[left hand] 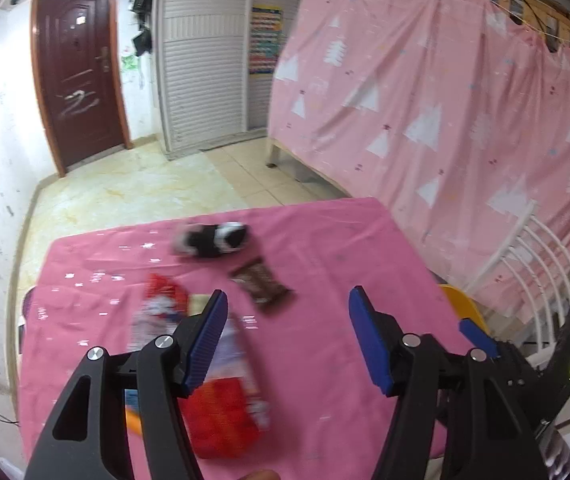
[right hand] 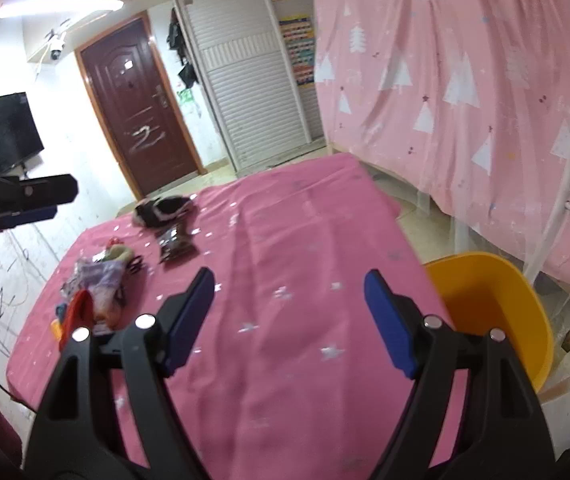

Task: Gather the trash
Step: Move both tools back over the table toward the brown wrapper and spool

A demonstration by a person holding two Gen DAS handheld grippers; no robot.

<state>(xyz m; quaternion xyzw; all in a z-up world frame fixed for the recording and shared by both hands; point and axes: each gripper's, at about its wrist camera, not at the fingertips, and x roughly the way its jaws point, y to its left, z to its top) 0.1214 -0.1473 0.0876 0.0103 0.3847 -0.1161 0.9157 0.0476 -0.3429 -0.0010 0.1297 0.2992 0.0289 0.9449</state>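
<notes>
Left tongs point(left hand: 288, 303) spread wide, empty, above pink-covered counter point(left hand: 325, 344). Brown wrapper point(left hand: 263, 285), black-and-white wrapper point(left hand: 213, 239) and blurred red packet point(left hand: 221, 416) lie on it.

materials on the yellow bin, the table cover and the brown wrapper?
Yellow bin: looks like moulded plastic, smooth, slightly glossy walls, uniform colour, rounded rim.
Table cover: pink woven cloth, matte; soft creases and a draped edge, small white printed stars.
Brown wrapper: probably plastic or foil film; crinkled, with shiny highlights, though motion blur leaves that open.
</notes>
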